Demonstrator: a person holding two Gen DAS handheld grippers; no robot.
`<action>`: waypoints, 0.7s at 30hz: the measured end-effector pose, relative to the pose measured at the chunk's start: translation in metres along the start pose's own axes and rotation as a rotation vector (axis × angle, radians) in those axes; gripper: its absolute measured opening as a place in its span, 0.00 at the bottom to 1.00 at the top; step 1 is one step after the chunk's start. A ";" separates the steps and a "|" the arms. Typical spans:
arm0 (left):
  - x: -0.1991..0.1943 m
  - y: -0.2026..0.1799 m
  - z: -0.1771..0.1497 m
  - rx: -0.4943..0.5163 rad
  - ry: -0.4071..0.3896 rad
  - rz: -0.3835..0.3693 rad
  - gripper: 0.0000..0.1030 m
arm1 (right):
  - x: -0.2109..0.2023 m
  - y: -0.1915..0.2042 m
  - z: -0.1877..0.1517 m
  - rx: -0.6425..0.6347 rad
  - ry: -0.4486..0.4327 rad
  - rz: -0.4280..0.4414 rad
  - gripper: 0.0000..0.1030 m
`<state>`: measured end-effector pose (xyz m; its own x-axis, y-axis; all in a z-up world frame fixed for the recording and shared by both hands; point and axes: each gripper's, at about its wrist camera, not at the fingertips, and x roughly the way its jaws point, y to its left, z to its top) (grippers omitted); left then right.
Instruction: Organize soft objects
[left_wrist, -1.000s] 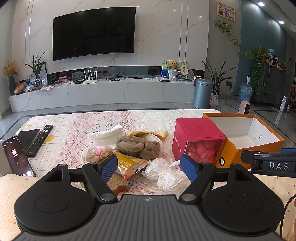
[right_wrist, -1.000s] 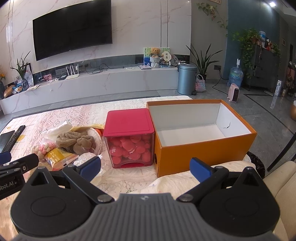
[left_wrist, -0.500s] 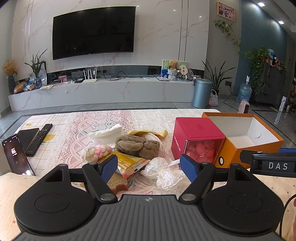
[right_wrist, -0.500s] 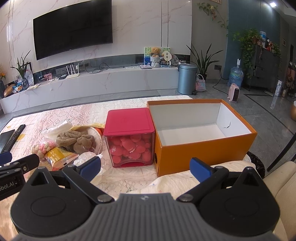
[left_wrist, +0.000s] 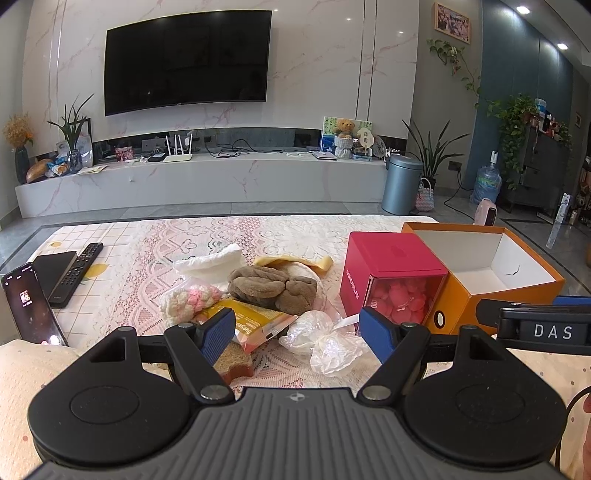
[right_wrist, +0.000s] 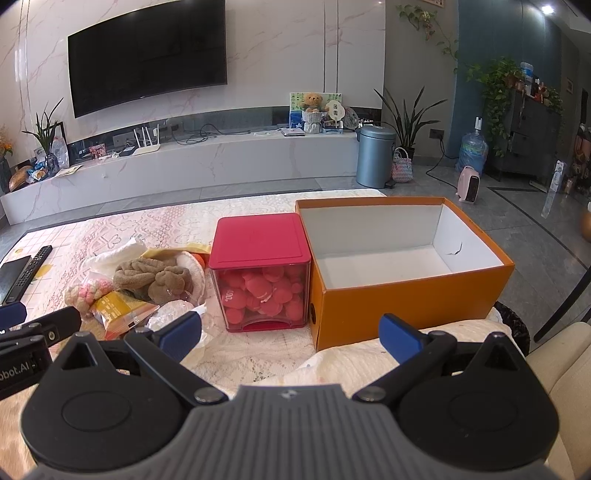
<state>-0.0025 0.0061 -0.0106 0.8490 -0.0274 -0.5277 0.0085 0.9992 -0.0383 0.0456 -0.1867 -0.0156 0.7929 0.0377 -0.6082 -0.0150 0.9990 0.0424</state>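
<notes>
Clutter of soft things (left_wrist: 258, 295) lies heaped on my lace tablecloth (left_wrist: 177, 243), just left of the red-lidded box (right_wrist: 260, 273) and the orange box (right_wrist: 406, 280), whose long axis runs left to right. My left gripper (left_wrist: 298, 330) and right gripper (right_wrist: 290, 332) both hang spread apart, holding nothing. Heap items overlap; I cannot tell which way any points.
</notes>
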 end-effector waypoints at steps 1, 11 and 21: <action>0.000 0.000 0.001 0.001 0.000 -0.001 0.87 | 0.000 0.000 0.000 0.000 0.000 0.000 0.97; 0.001 0.000 0.001 -0.001 0.001 -0.002 0.87 | 0.000 0.001 -0.001 -0.002 0.003 0.000 0.97; 0.000 0.000 0.001 -0.007 0.001 -0.003 0.87 | -0.001 0.002 -0.001 -0.005 0.003 0.000 0.97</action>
<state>-0.0014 0.0065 -0.0095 0.8486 -0.0302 -0.5283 0.0071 0.9989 -0.0456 0.0443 -0.1848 -0.0158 0.7912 0.0380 -0.6104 -0.0181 0.9991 0.0388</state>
